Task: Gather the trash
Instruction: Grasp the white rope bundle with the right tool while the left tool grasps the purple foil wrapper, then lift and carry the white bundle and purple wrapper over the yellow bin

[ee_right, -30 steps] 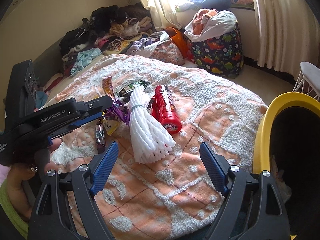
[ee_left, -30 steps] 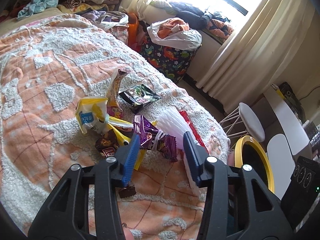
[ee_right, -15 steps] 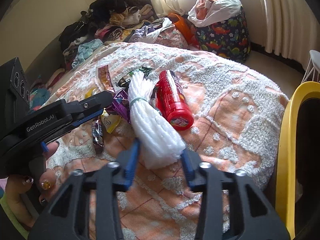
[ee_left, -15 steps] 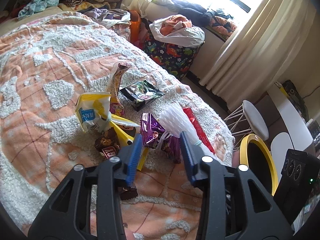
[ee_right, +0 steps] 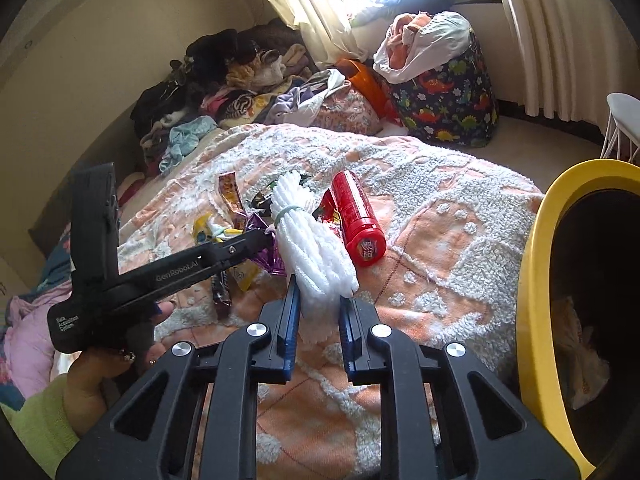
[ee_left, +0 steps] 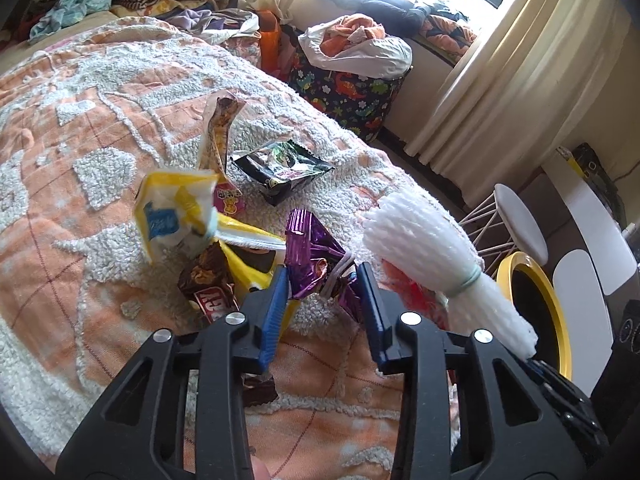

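Trash lies on an orange and white bedspread (ee_left: 80, 120). My left gripper (ee_left: 324, 300) has its jaws closing, and the crumpled purple wrapper (ee_left: 316, 264) touches both pads. My right gripper (ee_right: 318, 292) is closing too, clamped on the near end of a white foam-net bundle (ee_right: 316, 248), which hangs raised and blurred in the left wrist view (ee_left: 424, 244). A red tube (ee_right: 358, 216) lies right of the bundle. A yellow packet (ee_left: 176, 208), a brown chocolate wrapper (ee_left: 208, 288), a black packet (ee_left: 280, 168) and a tall wrapper (ee_left: 220, 132) lie around.
A yellow-rimmed bin (ee_right: 536, 280) stands at the bed's right edge. A dinosaur-print laundry bag (ee_right: 448, 108) and a heap of clothes (ee_right: 224, 80) sit beyond the bed. A white stool (ee_left: 520, 224) and curtains are near the window. A hand (ee_right: 92, 384) holds the left gripper.
My right jaws went from wide apart to clamped on the white bundle's end, and the bundle has lifted. My left jaws narrowed around the purple wrapper.
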